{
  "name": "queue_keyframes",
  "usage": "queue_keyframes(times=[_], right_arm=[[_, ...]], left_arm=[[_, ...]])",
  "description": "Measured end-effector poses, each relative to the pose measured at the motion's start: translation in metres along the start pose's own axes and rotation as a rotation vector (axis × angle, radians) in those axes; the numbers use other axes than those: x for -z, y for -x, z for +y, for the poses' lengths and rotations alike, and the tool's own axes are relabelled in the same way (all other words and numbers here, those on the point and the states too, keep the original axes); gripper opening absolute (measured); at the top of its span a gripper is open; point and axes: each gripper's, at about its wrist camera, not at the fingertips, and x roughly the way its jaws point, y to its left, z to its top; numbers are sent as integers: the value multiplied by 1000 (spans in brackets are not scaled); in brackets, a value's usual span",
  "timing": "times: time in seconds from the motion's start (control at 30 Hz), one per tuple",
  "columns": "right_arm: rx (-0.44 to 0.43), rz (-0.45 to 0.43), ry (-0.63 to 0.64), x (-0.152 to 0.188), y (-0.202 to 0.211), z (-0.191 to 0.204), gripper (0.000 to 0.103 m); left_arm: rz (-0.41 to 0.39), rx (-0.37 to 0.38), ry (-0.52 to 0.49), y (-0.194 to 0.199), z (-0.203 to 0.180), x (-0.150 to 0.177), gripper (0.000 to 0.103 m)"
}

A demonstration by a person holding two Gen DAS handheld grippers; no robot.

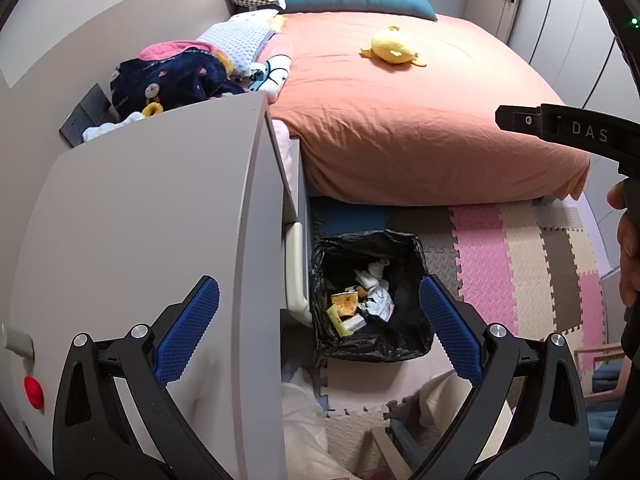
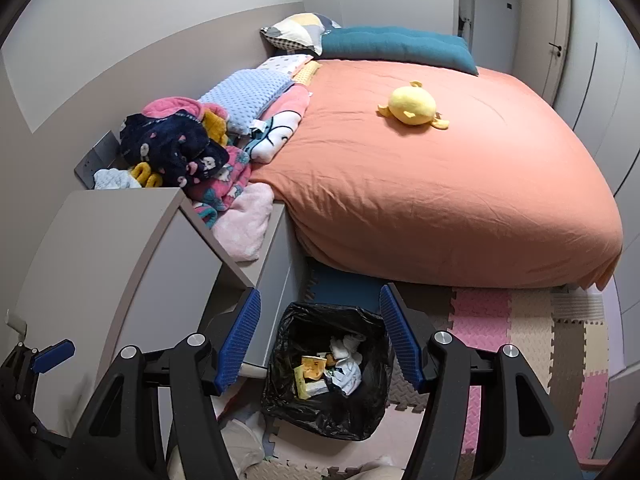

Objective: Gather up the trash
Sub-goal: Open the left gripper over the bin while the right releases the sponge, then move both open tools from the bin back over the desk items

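A trash bin (image 1: 412,340) with a black liner stands on the floor between the grey cabinet and the bed; it also shows in the right wrist view (image 2: 280,384). Inside lie crumpled white paper (image 1: 376,288) and yellow wrappers (image 1: 344,308), seen too in the right wrist view as paper (image 2: 348,368) and wrappers (image 2: 310,372). My left gripper (image 1: 320,328) is open and empty, high above the bin and the cabinet edge. My right gripper (image 2: 320,340) is open and empty, above the bin. The right gripper's body (image 1: 568,132) shows at the right of the left wrist view.
A grey cabinet (image 1: 152,232) stands left of the bin. The bed (image 2: 440,184) with an orange cover holds a yellow plush (image 2: 412,106), pillows and a pile of clothes (image 2: 180,152). Foam puzzle mats (image 1: 520,272) cover the floor. White cloth (image 1: 304,420) lies near the bin.
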Motion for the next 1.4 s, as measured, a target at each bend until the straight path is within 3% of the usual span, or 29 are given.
queue_keyframes(times=[0.37, 0.87, 1.4], right_arm=[[-13, -14, 41, -1, 9, 26, 63], [-132, -28, 155, 5, 11, 112, 73], [-205, -10, 274, 18, 1, 191, 73]], left_arm=[[-22, -20, 52, 12, 27, 13, 97], [-32, -86, 182, 30, 92, 47, 97], [-36, -169, 303, 50, 158, 83, 97]])
